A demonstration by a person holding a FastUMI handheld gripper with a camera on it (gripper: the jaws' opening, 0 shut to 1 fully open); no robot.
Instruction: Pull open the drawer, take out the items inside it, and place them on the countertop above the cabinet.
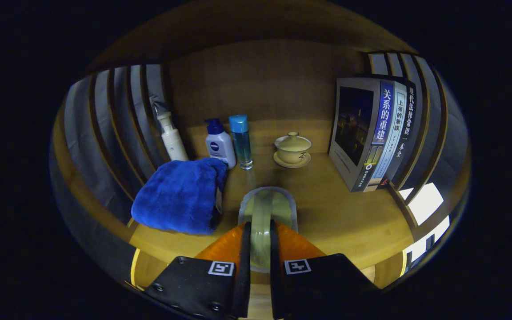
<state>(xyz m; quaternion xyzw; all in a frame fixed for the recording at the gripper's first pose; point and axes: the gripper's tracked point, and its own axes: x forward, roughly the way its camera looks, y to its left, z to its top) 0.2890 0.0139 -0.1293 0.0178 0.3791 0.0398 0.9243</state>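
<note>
The wooden worktop (pixel 327 209) carries a folded blue towel (pixel 178 195), three bottles, a lidded ceramic cup (pixel 292 149) and upright books (pixel 371 138).

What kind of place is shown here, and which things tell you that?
Probably a home shelf nook or countertop of wood: standing books, toiletry bottles and a lidded teacup line the back. The claw is shut on a clear tape roll.

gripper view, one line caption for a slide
Claw shut on a clear roll above the countertop, beside a blue towel.
</note>
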